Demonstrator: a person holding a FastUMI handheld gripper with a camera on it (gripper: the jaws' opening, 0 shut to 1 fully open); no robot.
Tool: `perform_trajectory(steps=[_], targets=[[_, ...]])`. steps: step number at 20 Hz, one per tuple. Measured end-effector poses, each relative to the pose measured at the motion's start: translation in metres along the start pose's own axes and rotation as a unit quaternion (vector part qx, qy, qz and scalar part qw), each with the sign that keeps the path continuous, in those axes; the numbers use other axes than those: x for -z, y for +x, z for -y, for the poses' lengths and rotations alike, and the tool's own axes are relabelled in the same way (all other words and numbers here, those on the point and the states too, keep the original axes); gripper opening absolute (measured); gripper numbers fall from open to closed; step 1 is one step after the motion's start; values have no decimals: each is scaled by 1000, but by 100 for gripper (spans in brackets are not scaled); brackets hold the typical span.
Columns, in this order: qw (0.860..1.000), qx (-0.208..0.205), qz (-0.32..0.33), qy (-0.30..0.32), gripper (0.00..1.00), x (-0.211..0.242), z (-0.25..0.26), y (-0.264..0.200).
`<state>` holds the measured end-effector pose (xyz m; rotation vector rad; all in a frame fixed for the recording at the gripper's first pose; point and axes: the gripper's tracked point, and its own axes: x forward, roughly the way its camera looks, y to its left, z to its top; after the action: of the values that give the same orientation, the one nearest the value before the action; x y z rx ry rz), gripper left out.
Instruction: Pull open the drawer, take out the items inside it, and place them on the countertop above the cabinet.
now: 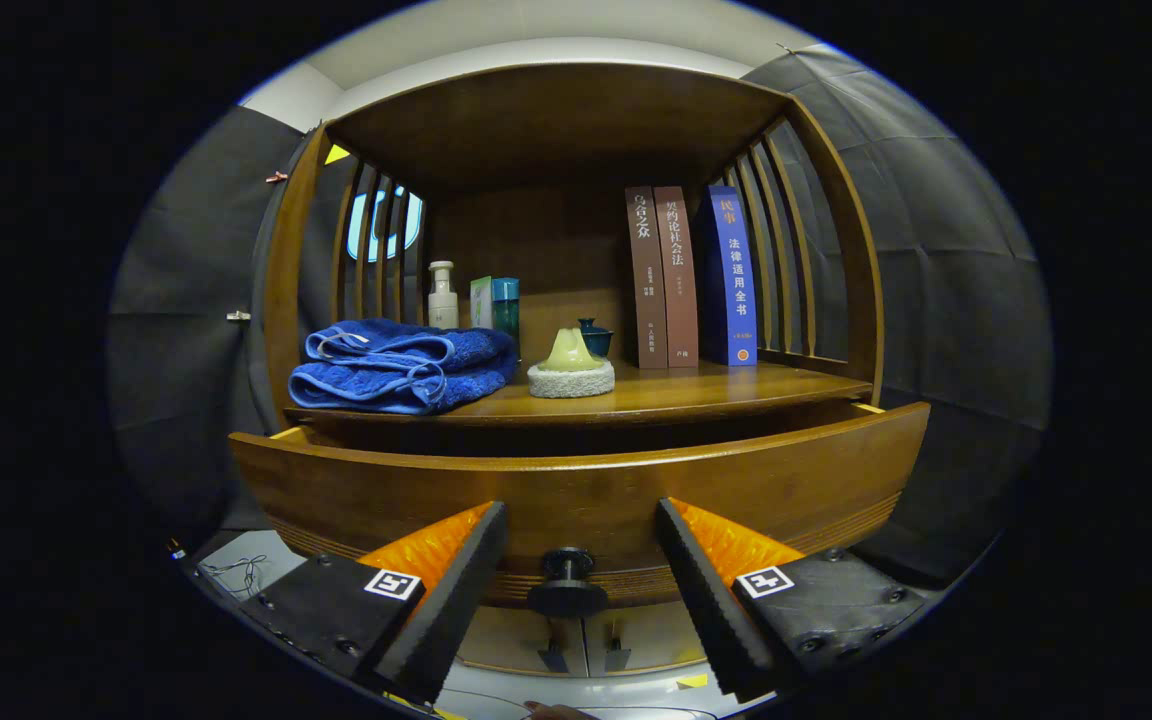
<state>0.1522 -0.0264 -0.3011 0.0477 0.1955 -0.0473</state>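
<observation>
The tool point(581, 525) stands open, its fingers point(456, 580) spread either side of the drawer's black knob point(567, 583) without touching it. The drawer point(576, 495) is pulled partly out. On the bench point(716, 385) above lie a folded blue towel point(401, 365), bottles point(443, 296) and upright books point(691, 275).

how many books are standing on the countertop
3: two brown books side by side and a blue book beside them, upright by the slatted side. None seem hidden.
</observation>
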Motion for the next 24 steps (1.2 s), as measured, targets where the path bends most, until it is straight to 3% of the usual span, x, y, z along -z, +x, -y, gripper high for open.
perform_trajectory(steps=[9,24], targets=[[1000,4,-8,4,99,-1,-1,43],[1000,3,-13,22,97,2,-3,46]])
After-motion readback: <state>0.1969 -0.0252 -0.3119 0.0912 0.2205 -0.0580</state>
